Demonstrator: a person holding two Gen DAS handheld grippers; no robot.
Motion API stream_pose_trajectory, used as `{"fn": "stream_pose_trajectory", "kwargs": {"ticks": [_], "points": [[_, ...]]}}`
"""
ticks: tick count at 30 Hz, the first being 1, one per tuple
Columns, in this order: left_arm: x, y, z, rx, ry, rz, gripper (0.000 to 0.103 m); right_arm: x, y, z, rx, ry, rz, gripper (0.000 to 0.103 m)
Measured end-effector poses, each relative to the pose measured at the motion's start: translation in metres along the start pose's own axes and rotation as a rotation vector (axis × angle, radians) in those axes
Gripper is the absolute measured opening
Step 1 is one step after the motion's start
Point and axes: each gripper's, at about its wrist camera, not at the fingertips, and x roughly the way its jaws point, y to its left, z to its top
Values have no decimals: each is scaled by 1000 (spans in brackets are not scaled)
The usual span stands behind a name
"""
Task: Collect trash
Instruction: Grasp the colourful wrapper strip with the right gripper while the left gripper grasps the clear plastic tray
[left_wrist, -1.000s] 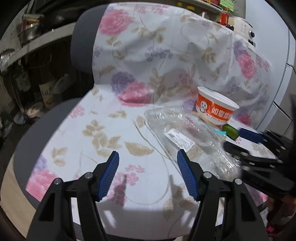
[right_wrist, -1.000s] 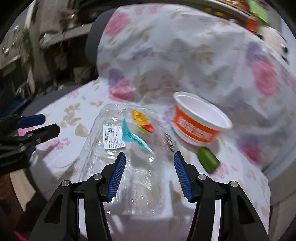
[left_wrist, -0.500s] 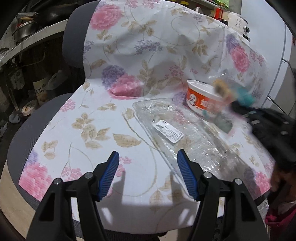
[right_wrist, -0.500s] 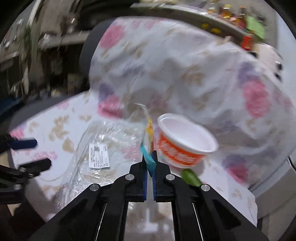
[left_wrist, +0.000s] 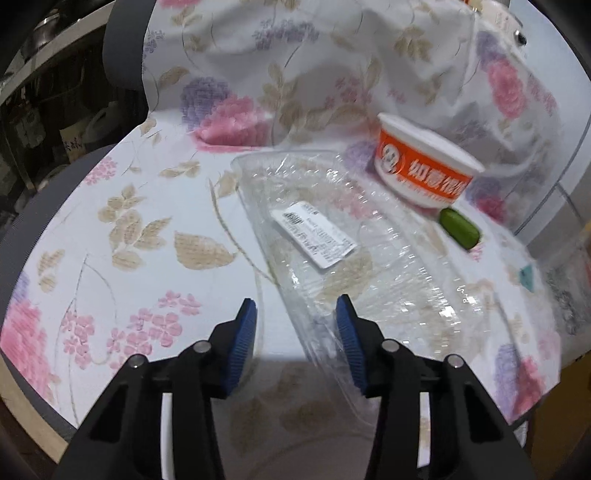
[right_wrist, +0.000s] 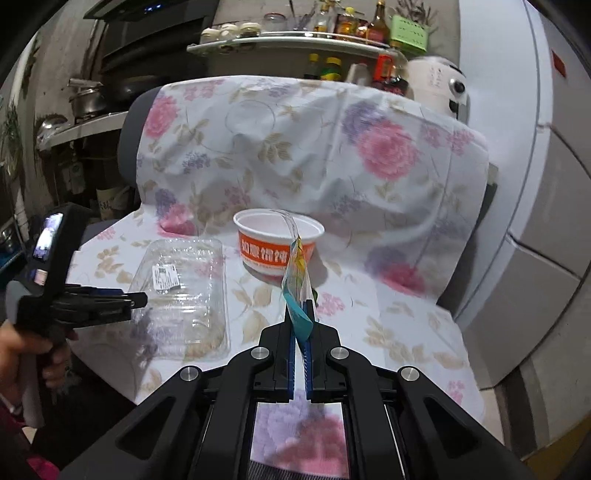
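Left wrist view has the left gripper (left_wrist: 295, 325) half open, its jaws just closing astride the near corner of the clear tray (left_wrist: 332, 251), which runs away toward the bowl (left_wrist: 424, 166) (right gripper (right_wrist: 300, 325) clamps a wrapper (right_wrist: 295, 280)).

Home kitchen: sauce bottles (right_wrist: 376, 26), pots (right_wrist: 86, 99), rice cooker (right_wrist: 437, 86).
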Motion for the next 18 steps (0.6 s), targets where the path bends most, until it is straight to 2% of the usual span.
{"fn": "stream_pose_trajectory", "kwargs": {"ticks": [4,7,11,14,18], "points": [[-4,13,5,37,-22,103,42,-1,-2,-3,18,2,5,4],[-6,40,13,35,-29,172,42,-3,-2,-2,34,-5,20,4],[-13,62,18,-1,-21,91,42,-2,1,-2,43,-8,31,4],[-11,55,20,32,-21,43,42,1,3,-2,44,-5,42,4],[13,55,25,19,23,33,40,1,8,-2,30,-2,38,4]]}}
